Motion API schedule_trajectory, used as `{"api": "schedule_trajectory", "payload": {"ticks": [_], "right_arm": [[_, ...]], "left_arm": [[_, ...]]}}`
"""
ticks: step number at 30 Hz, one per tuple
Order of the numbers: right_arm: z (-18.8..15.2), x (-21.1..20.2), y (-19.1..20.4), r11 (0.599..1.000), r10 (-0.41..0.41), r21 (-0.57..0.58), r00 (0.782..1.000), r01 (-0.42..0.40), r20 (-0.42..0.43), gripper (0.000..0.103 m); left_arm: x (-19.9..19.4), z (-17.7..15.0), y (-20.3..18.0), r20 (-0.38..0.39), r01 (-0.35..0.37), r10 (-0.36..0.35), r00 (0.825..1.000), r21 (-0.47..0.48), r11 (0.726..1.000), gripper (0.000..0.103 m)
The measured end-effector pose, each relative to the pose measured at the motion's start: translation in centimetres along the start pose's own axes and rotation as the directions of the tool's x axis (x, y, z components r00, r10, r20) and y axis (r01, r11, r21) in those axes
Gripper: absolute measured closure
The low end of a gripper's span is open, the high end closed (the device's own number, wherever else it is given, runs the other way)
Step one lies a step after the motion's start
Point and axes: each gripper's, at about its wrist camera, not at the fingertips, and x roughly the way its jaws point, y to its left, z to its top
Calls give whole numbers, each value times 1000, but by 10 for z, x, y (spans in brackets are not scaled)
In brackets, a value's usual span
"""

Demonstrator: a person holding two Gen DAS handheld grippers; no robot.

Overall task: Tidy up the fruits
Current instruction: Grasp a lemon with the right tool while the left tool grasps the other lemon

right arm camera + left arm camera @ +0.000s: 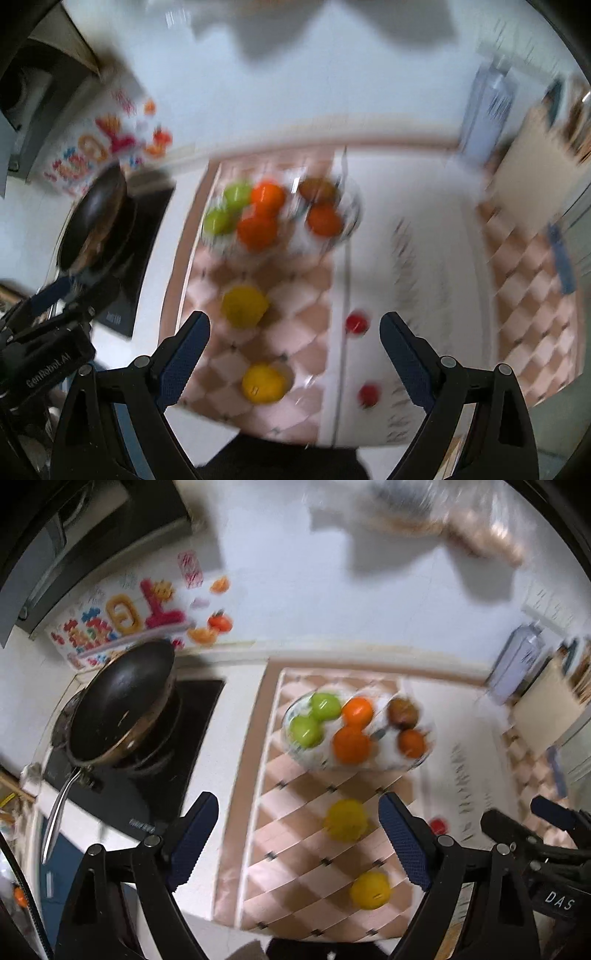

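A clear glass bowl (295, 751) on a checkered mat holds two green apples (304, 731), oranges (351, 744) and a brown fruit (403, 712). Two yellow lemons lie on the mat in front of it, one nearer the bowl (345, 819) and one nearer the front edge (370, 890). My left gripper (299, 838) is open and empty above the lemons. In the right wrist view I see the bowl (352, 218), both lemons (244, 306) (264, 384) and two small red fruits (357, 324) (368, 396) on a white mat. My right gripper (295, 354) is open and empty.
A black frying pan (122, 705) sits on a stove (122, 790) to the left. A colourful sticker sheet (122, 624) leans on the back wall. A clear bottle (521, 664) and a cutting board (546, 705) stand at the right. The other gripper's body (546, 853) shows at right.
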Motion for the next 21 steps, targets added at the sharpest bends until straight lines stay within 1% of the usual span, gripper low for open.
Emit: {"api": "schedule_trajectory", "payload": {"ticks": [1,2,4,6,7,9,11,12,13,15,16,17,18,21], "right_arm": [[-3,17,-1,1000,20,5,998,-19,-55,8],[-7,36,-1,999,41,12,992,-40,-118,8],[-20,79,0,997,79,26,966,-75,-246,8],[-33,112,2,994,108,37,935,-101,-339,8],[-40,126,3,994,112,39,921,-105,-374,8],[-52,148,9,995,97,20,900,-99,-424,8],[-61,164,13,996,84,4,887,-92,-454,9],[-65,171,16,996,79,-7,881,-93,-467,12],[-68,176,19,996,74,-15,877,-92,-475,16],[-73,185,25,995,68,-35,872,-97,-485,32],[-75,187,27,994,63,-44,873,-96,-484,38],[-74,188,28,994,53,-59,876,-92,-480,40],[-75,187,28,993,45,-74,884,-90,-466,40],[-74,180,22,994,15,-92,903,-60,-428,41]], "left_arm": [[10,-5,2,-30,-26,26,999,8,1000,6],[19,-10,4,-54,-47,47,997,16,999,5],[38,-22,7,-114,-85,88,990,35,996,5],[56,-35,12,-168,-108,114,979,49,993,5],[66,-43,14,-201,-118,127,971,58,991,5],[81,-55,18,-259,-127,139,956,64,990,5],[95,-67,24,-313,-129,142,939,61,990,5],[101,-72,27,-337,-128,140,931,56,990,5],[105,-76,29,-354,-132,141,924,52,990,5],[110,-81,32,-375,-137,144,916,45,990,5],[111,-82,33,-384,-137,142,912,39,990,5],[113,-82,34,-391,-136,137,910,32,990,5],[116,-80,34,-394,-133,133,909,26,991,5],[119,-70,30,-392,-105,98,915,5,995,5]]}}
